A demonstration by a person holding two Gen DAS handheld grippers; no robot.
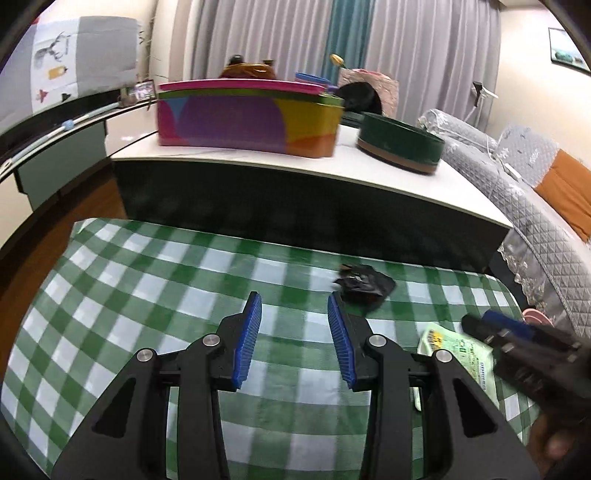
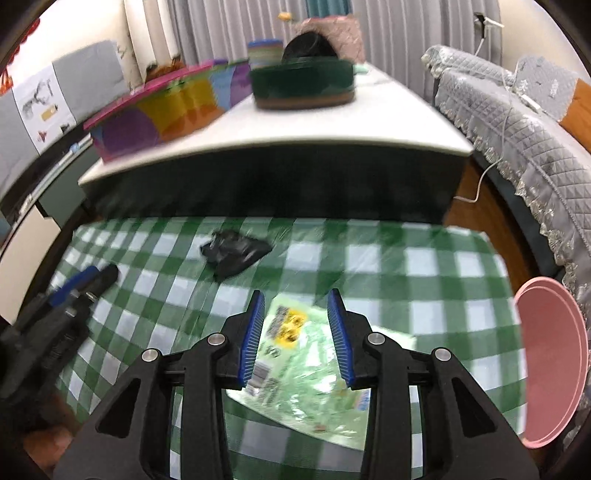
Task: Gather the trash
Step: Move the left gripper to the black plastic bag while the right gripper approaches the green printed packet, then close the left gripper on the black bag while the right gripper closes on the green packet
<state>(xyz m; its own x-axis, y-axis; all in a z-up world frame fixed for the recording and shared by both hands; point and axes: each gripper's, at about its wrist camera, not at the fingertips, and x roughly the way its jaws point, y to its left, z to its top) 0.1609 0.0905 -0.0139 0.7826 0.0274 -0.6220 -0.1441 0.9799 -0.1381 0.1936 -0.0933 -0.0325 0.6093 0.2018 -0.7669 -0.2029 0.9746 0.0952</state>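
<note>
Grey curtains (image 1: 258,33) and a quilted sofa (image 2: 517,122) are filling the background, and a white cabinet (image 1: 369,181) is carrying a colourful box (image 1: 243,118) and a green round tin (image 1: 399,147). You are working over the green checked cloth (image 1: 147,266). A pink bin (image 2: 550,362) is standing at its right edge. Your right gripper (image 2: 295,306) is hovering with fingers spread above the green wrapper (image 2: 295,369), not touching it. Your left gripper (image 1: 294,306) is also holding its fingers spread, just beside the black crumpled wrapper (image 1: 364,286).
</note>
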